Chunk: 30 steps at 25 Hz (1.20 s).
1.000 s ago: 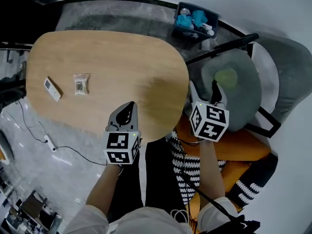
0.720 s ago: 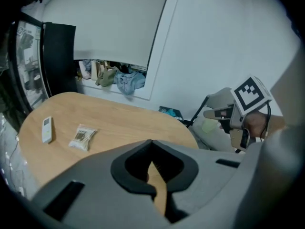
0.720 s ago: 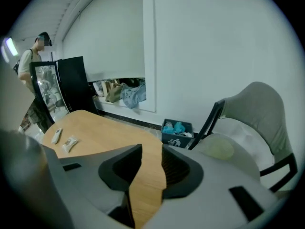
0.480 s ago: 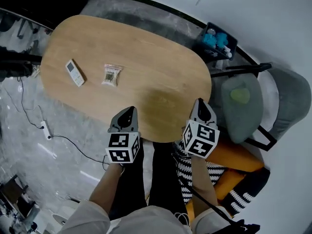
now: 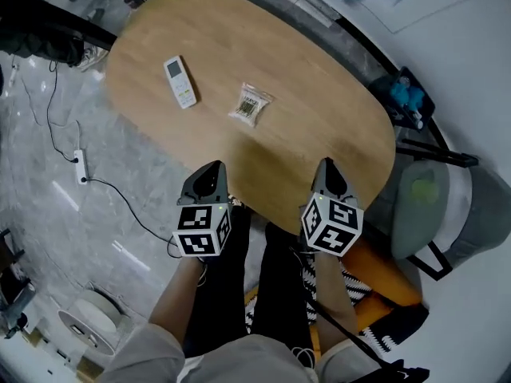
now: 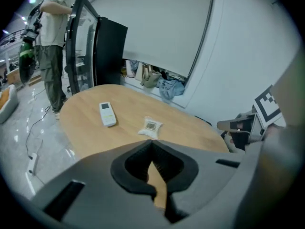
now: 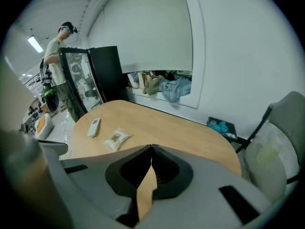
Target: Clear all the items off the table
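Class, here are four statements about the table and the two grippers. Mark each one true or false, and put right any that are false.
1. A remote control and a small packet lie on the wooden table. True.
2. The left gripper holds the packet. False: its jaws are together with nothing between them, and the packet lies on the table.
3. The right gripper is shut and empty. True.
4. The remote control rests on top of the packet. False: they lie apart, side by side.
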Available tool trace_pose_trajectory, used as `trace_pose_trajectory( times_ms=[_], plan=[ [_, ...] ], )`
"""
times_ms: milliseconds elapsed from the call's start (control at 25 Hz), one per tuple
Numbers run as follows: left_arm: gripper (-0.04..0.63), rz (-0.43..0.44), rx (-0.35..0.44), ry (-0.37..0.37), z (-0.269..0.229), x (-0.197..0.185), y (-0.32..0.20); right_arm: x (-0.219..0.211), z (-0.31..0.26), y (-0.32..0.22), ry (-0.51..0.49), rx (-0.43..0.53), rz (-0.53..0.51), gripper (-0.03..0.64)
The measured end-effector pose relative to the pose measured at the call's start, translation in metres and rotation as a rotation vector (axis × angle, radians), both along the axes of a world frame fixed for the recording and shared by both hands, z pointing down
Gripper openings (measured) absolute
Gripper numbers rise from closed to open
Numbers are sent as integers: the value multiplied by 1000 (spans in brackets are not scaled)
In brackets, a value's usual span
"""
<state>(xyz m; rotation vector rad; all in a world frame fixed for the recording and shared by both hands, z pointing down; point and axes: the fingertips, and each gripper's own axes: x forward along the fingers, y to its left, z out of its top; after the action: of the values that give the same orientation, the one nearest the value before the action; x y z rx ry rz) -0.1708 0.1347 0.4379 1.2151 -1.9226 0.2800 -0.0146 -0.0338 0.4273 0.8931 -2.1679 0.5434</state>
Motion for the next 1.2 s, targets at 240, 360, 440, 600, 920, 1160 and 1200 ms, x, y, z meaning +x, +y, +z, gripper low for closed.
trace_pose_trajectory(
  times_ms=[240, 360, 440, 600, 920, 1160, 1200],
  plan=[
    [0, -116, -15, 13, 17, -50, 45, -82, 11, 24, -8, -9, -128, 25],
    [0, -137, -18, 12, 22, -67, 59, -109, 18, 38, -2, -20, -169, 25],
    [0, -143, -19, 6, 22, -79, 68, -124, 21, 47, 5, -25, -190, 25],
    [0, -186, -21, 11, 21, -97, 84, -143, 31, 61, 23, -67, -216, 27],
    [0, -193, -60, 30, 35, -108, 107, -179, 64, 61, 22, -131, -169, 189],
    [0, -205, -90, 26, 47, -123, 124, -193, 94, 53, 44, -163, -76, 275],
    [0, -209, -91, 24, 48, -125, 125, -195, 99, 52, 47, -165, -66, 276]
  ],
)
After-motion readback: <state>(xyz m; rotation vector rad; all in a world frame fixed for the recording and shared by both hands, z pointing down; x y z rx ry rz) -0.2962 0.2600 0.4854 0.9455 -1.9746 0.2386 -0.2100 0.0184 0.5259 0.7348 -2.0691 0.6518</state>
